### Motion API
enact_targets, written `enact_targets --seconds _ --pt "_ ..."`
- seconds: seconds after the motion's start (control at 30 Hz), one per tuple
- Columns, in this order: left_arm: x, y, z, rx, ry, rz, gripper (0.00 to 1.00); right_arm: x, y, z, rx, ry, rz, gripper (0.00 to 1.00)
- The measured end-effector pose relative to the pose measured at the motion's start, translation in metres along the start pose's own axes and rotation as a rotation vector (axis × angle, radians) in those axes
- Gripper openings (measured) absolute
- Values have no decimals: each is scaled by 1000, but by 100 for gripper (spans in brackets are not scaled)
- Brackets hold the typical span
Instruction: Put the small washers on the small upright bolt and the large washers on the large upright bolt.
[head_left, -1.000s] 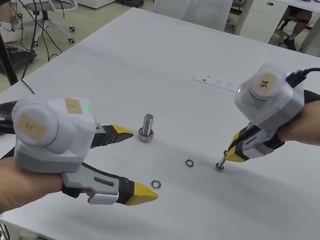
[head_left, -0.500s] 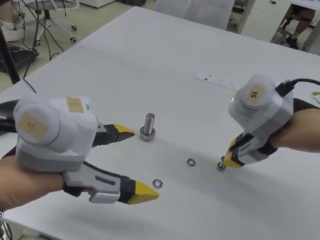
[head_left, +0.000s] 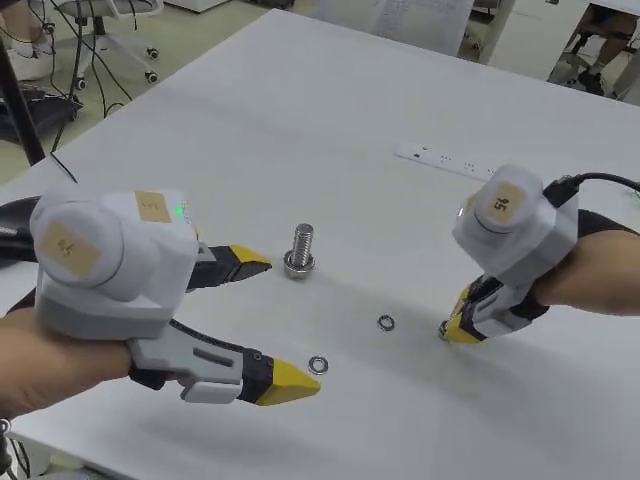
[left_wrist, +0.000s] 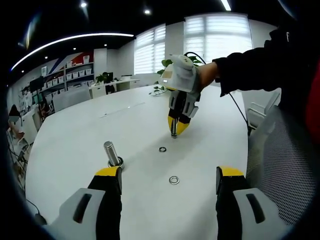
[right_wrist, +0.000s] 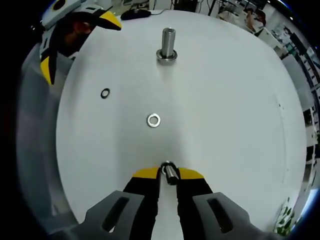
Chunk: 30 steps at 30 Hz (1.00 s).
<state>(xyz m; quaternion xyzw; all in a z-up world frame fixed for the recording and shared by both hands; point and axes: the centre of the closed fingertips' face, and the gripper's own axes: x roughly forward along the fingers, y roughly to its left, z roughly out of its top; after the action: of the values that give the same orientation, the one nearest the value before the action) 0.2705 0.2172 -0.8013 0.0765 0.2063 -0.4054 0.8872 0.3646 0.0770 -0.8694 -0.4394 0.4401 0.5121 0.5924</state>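
Pinching small bolt (right_wrist: 169, 173) w/ right gripper (head_left: 458, 330), shut tight, prob. to steady it upright on table (head_left: 300, 120). Holding left gripper (head_left: 288, 326) wide open, empty, near closest washer (head_left: 318, 365), likely lining up a pick. Leaving second washer (head_left: 386, 322) loose btw. small bolt & upright large bolt (head_left: 301, 247).

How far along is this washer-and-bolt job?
The large bolt seems to carry a ring at its base already. The right hand-held gripper is shut on the small bolt. One washer and a second washer lie loose on the table; the left hand-held gripper is open.
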Motion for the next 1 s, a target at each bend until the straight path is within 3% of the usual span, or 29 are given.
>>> enact_targets --seconds 0.63,1.0 --pt "0 -2 0 3 3 -4 76 0 3 -3 -24 -7 7 16" --pt "0 -2 1 7 3 -7 76 -19 -2 4 -13 -48 -20 25"
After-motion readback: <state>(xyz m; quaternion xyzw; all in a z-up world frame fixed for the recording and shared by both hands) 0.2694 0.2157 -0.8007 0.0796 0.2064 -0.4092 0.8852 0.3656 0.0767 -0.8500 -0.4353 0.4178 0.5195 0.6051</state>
